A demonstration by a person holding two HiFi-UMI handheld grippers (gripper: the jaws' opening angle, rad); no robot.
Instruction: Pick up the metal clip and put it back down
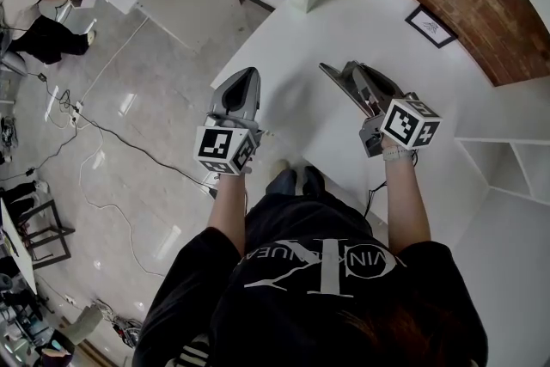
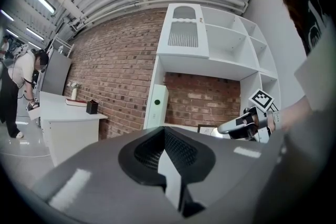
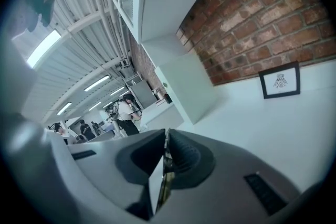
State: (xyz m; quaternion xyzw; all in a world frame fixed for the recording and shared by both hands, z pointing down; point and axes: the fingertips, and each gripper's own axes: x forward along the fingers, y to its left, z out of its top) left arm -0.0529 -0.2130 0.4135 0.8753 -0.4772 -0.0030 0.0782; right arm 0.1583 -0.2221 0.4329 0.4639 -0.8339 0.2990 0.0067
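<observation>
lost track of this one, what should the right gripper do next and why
Probably lower the right gripper toward the table. Its jaws are closed on a thin metallic strip, likely the clip, and the head view shows it held over the white table with no clip lying there. The left gripper is shut and empty.

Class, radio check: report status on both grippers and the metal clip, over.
Left gripper shut, empty. Right gripper shut on what looks like the thin metal clip, above the white table. Nothing in the way.
</observation>
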